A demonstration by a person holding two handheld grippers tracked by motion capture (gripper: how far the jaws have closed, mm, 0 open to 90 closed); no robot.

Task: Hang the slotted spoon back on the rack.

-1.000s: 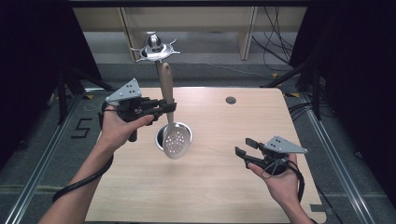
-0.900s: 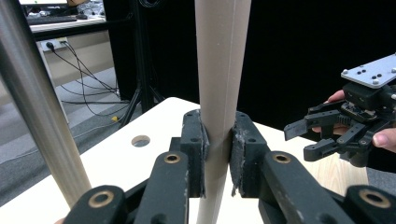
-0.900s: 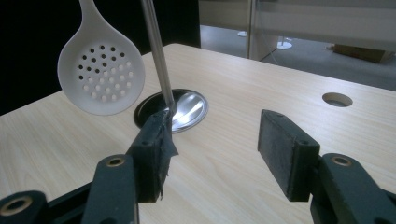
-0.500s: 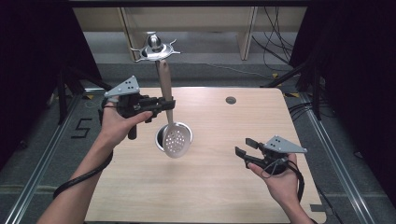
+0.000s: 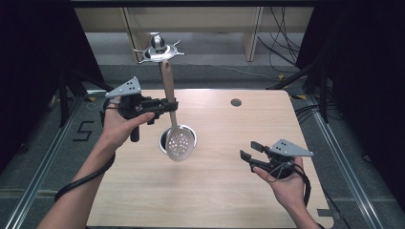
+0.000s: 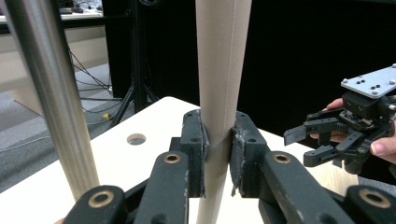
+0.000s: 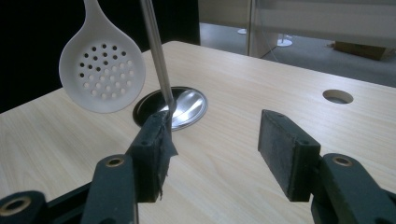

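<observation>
A slotted spoon with a pale wooden handle (image 5: 168, 86) and a perforated white head (image 5: 180, 143) hangs upright, head down, just above the table. My left gripper (image 5: 168, 106) is shut on the handle; the pads clamp it from both sides (image 6: 217, 154). The handle's upper end sits close under the hooked top (image 5: 157, 50) of a metal utensil stand, whose pole (image 6: 51, 93) rises from a round base (image 7: 187, 105). The spoon's head (image 7: 102, 70) hangs beside that pole. My right gripper (image 5: 247, 150) is held low at the right, open, with nothing between its pads (image 7: 212, 144).
The wooden table (image 5: 215, 191) has a small round hole (image 5: 235, 102) near its far edge. Dark floor, cables and rails surround the table. The right gripper (image 6: 303, 147) appears across the table in the left gripper view.
The left gripper and the spoon have edged slightly up, bringing the handle's end nearer the stand's hooked top. The right gripper has stayed where it was.
</observation>
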